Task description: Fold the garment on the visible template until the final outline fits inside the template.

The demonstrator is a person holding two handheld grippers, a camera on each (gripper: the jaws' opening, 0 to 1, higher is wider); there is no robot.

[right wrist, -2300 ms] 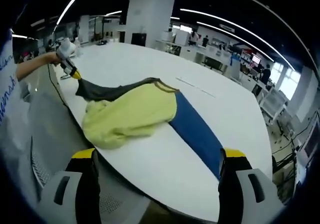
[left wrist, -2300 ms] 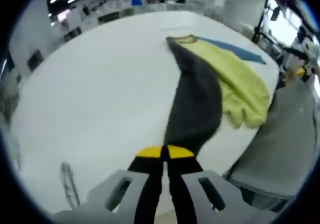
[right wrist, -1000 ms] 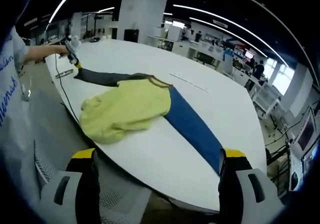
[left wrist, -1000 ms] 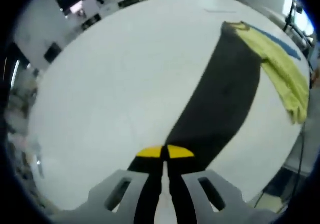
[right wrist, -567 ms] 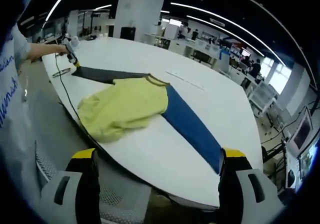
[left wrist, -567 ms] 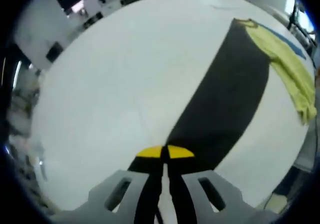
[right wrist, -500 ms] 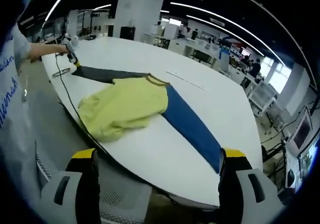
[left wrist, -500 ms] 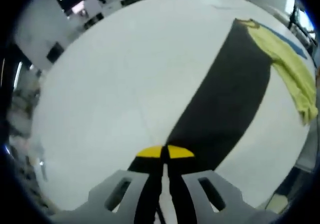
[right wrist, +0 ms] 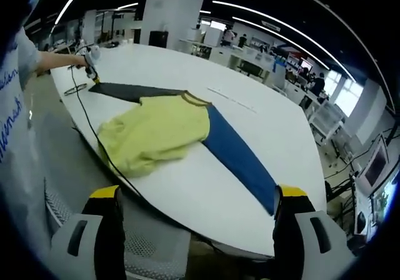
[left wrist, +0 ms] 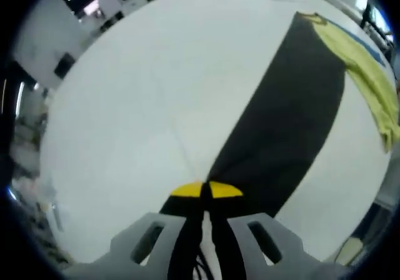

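White table [right wrist: 275,142], left gripper [left wrist: 204,191] clenched on dark sleeve [left wrist: 287,117], right gripper [right wrist: 197,195] jaws spread wide, holding nothing

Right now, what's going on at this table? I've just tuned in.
A person is spreading a garment on a big white table with two hand-held tongs. The left tongs are shut on the end of the dark grey sleeve, stretched flat across the table. The right tongs are open, held off the table's edge, gripping nothing. The yellow body lies bunched near the edge, and the blue sleeve runs out the opposite way. No folding shows yet.
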